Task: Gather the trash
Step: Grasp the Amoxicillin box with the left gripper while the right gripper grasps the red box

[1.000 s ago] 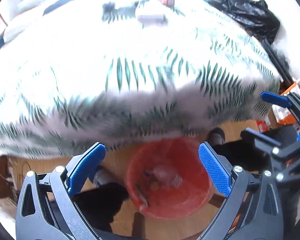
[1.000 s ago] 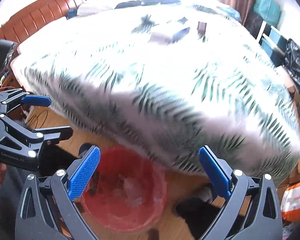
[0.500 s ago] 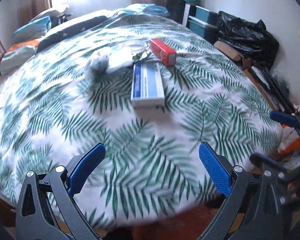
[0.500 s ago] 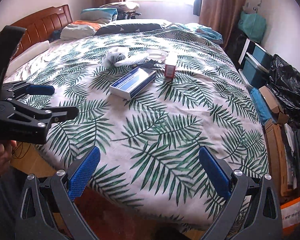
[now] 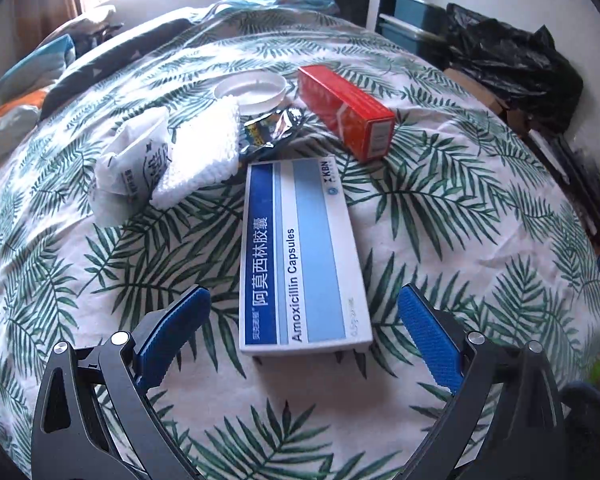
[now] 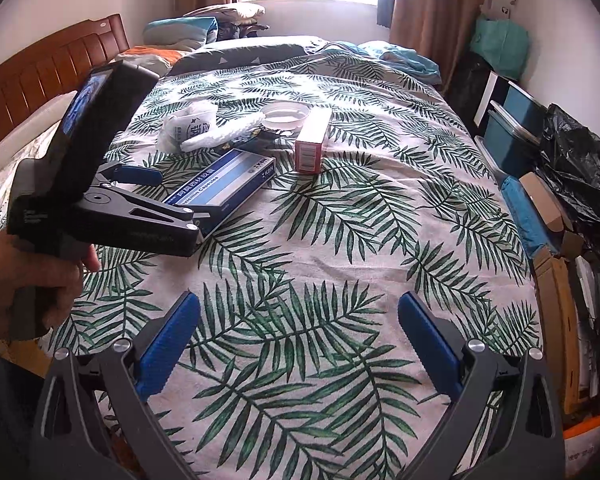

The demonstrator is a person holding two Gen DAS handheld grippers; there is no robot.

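Amoxicillin Capsules box (image 5: 302,256), KBN logo, between spread left tool (image 5: 304,312)

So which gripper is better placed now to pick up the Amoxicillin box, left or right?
Left. The left gripper is open with the Amoxicillin box lying lengthwise right between its jaws. The right gripper, also open, has only bedspread in front; the box lies farther off, to its left.

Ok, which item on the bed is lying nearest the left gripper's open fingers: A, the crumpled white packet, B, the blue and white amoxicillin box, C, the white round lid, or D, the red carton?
B: the amoxicillin box lies just ahead of the open left gripper, its near end between the fingertips.
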